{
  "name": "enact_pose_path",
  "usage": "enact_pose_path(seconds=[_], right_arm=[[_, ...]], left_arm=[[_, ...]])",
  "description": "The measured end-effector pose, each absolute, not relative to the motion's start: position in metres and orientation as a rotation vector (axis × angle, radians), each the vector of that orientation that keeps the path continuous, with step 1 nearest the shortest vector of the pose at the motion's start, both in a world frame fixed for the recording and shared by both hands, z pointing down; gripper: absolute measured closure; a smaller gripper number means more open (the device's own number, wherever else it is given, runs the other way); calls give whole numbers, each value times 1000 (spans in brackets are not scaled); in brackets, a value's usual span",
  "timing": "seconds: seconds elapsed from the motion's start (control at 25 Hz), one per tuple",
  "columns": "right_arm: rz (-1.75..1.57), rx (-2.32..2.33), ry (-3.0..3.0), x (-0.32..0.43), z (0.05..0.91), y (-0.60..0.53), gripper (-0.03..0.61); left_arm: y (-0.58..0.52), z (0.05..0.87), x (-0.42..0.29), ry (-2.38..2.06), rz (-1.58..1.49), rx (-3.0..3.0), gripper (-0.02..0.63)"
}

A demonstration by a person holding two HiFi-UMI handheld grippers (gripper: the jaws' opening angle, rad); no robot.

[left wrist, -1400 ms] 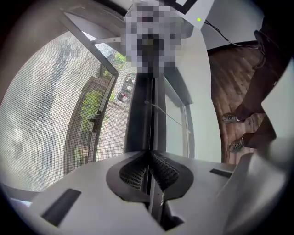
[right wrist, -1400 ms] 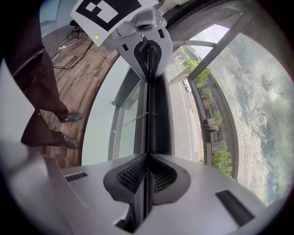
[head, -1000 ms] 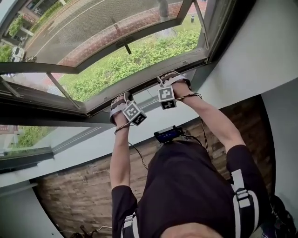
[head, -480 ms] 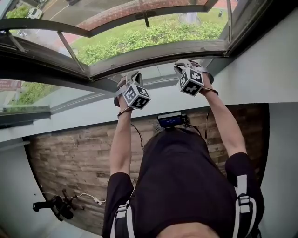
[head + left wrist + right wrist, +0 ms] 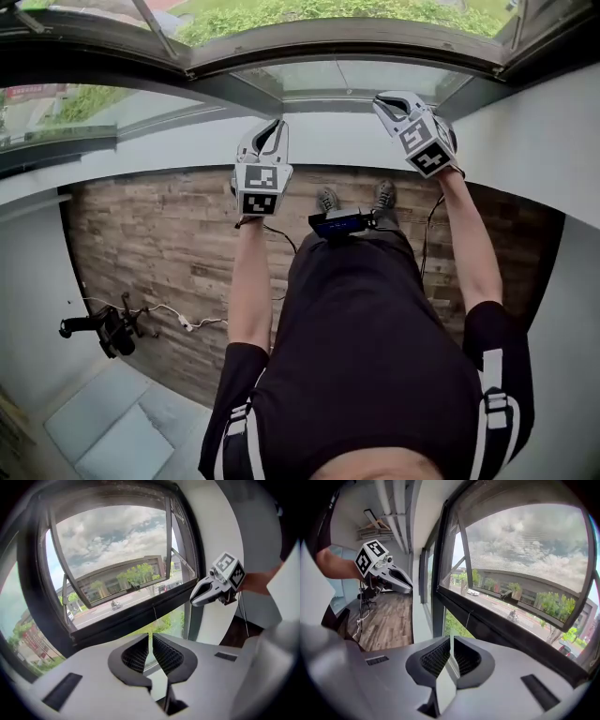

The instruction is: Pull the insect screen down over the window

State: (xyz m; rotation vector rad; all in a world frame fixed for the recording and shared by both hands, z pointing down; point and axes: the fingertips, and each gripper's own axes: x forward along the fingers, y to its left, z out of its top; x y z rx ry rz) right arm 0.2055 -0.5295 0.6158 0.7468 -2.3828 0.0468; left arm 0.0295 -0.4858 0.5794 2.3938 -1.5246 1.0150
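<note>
- Head view: the window (image 5: 349, 37) fills the top edge, its dark frame curving across above a white wall (image 5: 534, 141) and a plank floor (image 5: 159, 244).
- The insect screen (image 5: 520, 541) shows in the right gripper view as a faint grey mesh over the whole upper opening, reaching down to the dark crossbar (image 5: 501, 620). The out-swung sash and the street are seen through it, and a bare lower pane sits under the bar.
- The person (image 5: 375, 356), in a dark top, faces the window with both arms stretched forward.
- The left gripper (image 5: 279, 124) is held in front of the wall beneath the window and touches nothing. Its own view shows the jaws drawn nearly together, with only a thin slit between the ribbed pads and nothing in it.
- The right gripper (image 5: 382, 97) is level with it and well apart to the right, also clear of the frame. Its jaws are likewise closed to a slit and empty.
- A thin pull cord (image 5: 154, 616) hangs from the crossbar, beyond the left gripper's tips in that gripper's view, untouched.
- A small black stand (image 5: 103, 328) with a cable lies on the floor at the left.
</note>
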Motion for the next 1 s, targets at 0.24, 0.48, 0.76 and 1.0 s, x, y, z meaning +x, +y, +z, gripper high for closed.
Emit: enact_pose_path(seconds=[0.24,0.48,0.76,1.0], right_arm=[[132,833,-2437,220,612,-475,552],[282,1013,-2389,236,621,-389,554],[606,1245,-2406,205,636,-232,554],[894,1448,-2323,207,646,-122,554]], left_arm=[[-441,554,16,-1522,634,2353,583],[-385,550,0,-1453,484,2427,583],[-286,561,-42,-1258,76,2399,583],[-208,559,-60,-1095,-119,2368,583]])
